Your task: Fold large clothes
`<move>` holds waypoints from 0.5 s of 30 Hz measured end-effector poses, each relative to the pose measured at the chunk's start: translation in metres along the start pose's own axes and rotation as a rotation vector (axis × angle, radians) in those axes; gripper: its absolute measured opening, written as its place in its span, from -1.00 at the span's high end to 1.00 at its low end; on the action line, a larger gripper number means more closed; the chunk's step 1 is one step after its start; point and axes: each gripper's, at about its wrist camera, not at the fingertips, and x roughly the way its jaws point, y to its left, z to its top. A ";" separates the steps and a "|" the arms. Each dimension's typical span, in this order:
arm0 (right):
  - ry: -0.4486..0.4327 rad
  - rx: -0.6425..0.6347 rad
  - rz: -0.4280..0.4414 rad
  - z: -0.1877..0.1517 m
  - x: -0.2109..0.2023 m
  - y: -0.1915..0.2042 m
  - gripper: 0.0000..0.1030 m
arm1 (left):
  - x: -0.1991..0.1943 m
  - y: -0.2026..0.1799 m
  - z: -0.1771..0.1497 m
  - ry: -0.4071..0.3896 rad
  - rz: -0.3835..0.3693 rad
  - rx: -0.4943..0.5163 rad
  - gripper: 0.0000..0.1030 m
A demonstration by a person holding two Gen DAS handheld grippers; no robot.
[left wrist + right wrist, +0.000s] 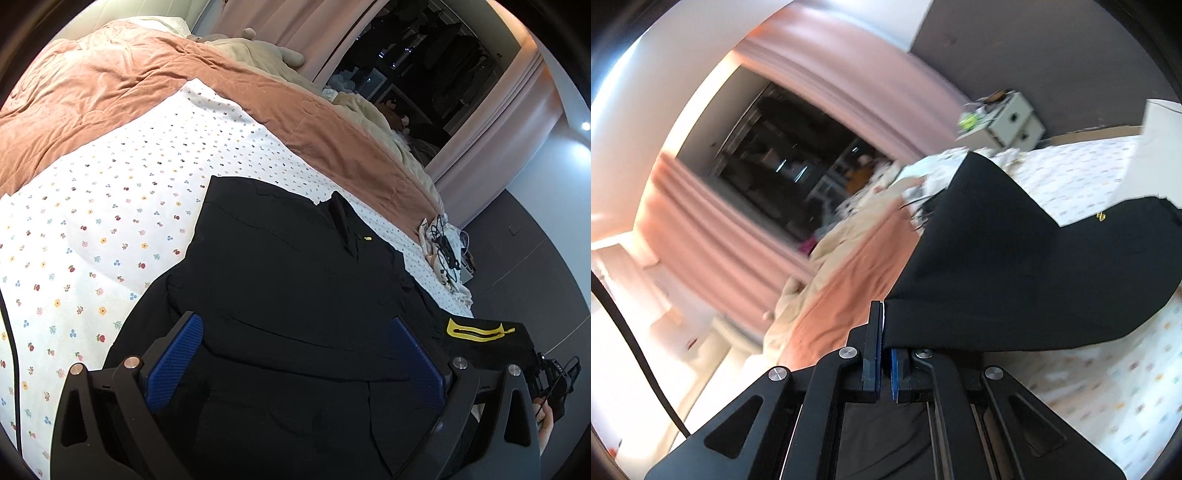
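Observation:
A large black garment [280, 258] lies partly folded on the flowered white bed sheet [92, 229], with a yellow-trimmed pocket [474, 328] at its right edge. My left gripper [295, 339] is open and empty, hovering just above the garment's near part, blue pads [177, 362] wide apart. In the right wrist view my right gripper [884, 332] is shut on an edge of the black garment [1015, 266] and holds it lifted and stretched above the sheet [1108, 376]. The right wrist view is blurred.
An orange quilt [110, 85] and a beige blanket [369, 107] lie bunched across the far side of the bed. Cables and small items [447, 243] sit at the bed's right edge. Pink curtains [713, 229] frame a dark window. A white drawer unit [1008, 118] stands by the wall.

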 end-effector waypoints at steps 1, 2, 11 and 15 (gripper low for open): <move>0.011 -0.017 0.004 -0.007 0.004 0.011 1.00 | -0.002 0.001 0.001 -0.002 -0.006 -0.007 -1.00; 0.022 -0.028 0.007 -0.013 0.008 0.018 1.00 | -0.003 0.002 0.001 -0.004 -0.012 -0.014 -1.00; 0.170 0.003 0.075 -0.057 0.046 0.043 1.00 | -0.011 0.009 0.005 -0.016 -0.043 -0.050 -1.00; 0.267 0.025 0.060 -0.057 0.071 0.030 1.00 | -0.012 0.012 0.006 -0.016 -0.046 -0.056 -1.00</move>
